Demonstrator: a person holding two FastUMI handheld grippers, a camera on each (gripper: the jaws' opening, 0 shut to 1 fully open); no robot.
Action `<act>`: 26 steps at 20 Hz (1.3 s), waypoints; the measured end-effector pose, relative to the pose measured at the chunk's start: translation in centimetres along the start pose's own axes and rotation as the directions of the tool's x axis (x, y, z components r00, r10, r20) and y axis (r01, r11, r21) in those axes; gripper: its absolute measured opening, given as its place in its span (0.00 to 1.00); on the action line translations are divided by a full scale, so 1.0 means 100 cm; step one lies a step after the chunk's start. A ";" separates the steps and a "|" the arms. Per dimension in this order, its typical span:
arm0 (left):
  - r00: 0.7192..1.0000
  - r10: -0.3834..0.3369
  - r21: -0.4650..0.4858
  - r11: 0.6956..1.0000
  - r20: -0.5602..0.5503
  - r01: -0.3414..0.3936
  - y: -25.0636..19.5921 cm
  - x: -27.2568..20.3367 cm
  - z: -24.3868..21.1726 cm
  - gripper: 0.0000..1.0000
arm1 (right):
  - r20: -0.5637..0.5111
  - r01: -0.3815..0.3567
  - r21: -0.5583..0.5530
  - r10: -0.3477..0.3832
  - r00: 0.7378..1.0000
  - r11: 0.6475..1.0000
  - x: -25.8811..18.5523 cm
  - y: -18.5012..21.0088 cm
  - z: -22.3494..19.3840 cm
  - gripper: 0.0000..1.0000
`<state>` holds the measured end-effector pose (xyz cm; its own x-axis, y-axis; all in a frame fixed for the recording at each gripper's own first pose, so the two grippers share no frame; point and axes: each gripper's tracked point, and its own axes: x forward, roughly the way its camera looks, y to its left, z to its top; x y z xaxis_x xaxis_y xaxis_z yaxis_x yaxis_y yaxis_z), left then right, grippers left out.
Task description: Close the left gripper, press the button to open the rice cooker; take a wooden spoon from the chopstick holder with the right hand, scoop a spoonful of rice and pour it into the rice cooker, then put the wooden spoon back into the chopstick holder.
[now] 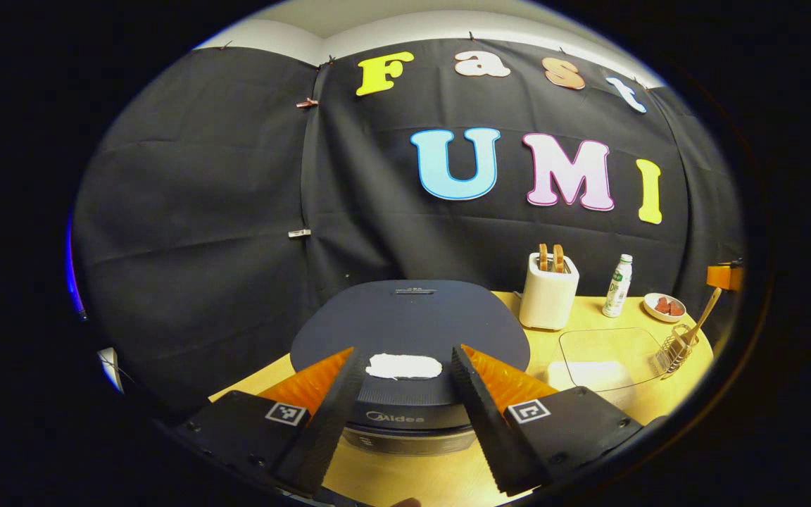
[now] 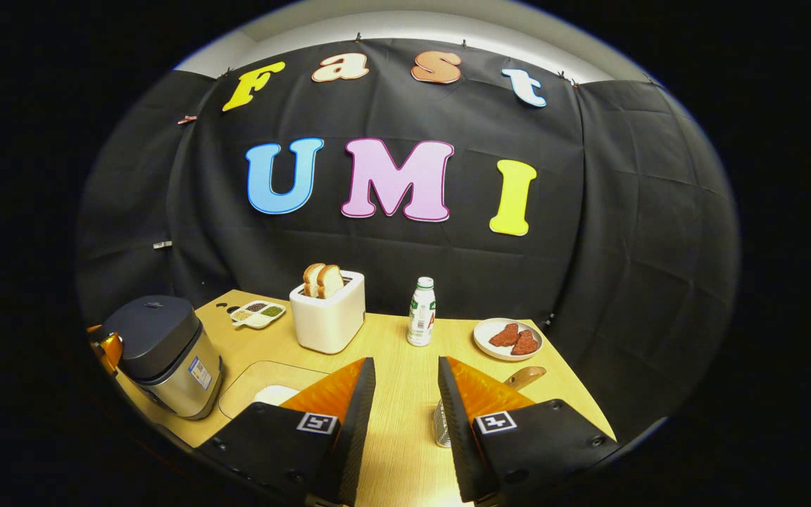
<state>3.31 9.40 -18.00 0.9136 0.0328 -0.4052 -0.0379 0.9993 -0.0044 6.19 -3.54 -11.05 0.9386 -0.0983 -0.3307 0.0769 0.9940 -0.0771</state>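
The rice cooker [image 1: 409, 320] stands close in front of me with its dark lid down and a white button [image 1: 403, 366] at the lid's front edge. My left gripper [image 1: 407, 355] is open, its fingers either side of that button, a little short of it. The wooden spoon [image 1: 705, 311] leans in the wire chopstick holder [image 1: 673, 351] at the far right. In the right gripper view, my right gripper [image 2: 405, 370] is open and holds nothing. The chopstick holder [image 2: 441, 426] is partly hidden behind one of its fingers, and the spoon's bowl [image 2: 525, 377] pokes out beyond. The rice cooker [image 2: 162, 352] sits at the left.
A clear tray [image 1: 606, 352] with white rice [image 1: 583, 373] lies between cooker and holder; the tray [image 2: 268, 380] also appears in the right gripper view. A white toaster [image 2: 328, 313] with bread, a small bottle [image 2: 421, 303], a plate [image 2: 484, 339] of red pieces and a small condiment dish [image 2: 258, 313] stand farther back.
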 end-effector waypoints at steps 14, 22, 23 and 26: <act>1.000 -0.017 -0.003 1.000 0.018 0.017 0.002 -0.002 -0.007 0.89 | -0.002 -0.014 -0.014 0.014 1.000 1.000 -0.002 0.006 0.000 0.56; 0.999 -0.033 -0.004 0.999 0.043 0.033 -0.010 0.001 0.009 0.83 | 0.007 -0.020 -0.003 0.020 1.000 1.000 -0.008 0.003 0.002 0.56; 0.999 -0.027 -0.001 1.000 0.039 0.027 -0.011 0.003 0.011 0.84 | 0.012 -0.021 -0.001 0.021 1.000 1.000 -0.009 0.002 0.004 0.56; 0.999 -0.024 0.008 1.000 0.040 0.024 -0.017 0.009 0.020 0.84 | 0.022 -0.024 0.005 0.024 0.999 1.000 -0.012 0.000 0.006 0.56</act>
<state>4.99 7.79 -16.47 0.9299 0.0094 -0.3678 -0.0130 0.9999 -0.0072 5.32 -3.35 -10.08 0.9475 -0.0730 -0.3113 0.0557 0.9964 -0.0643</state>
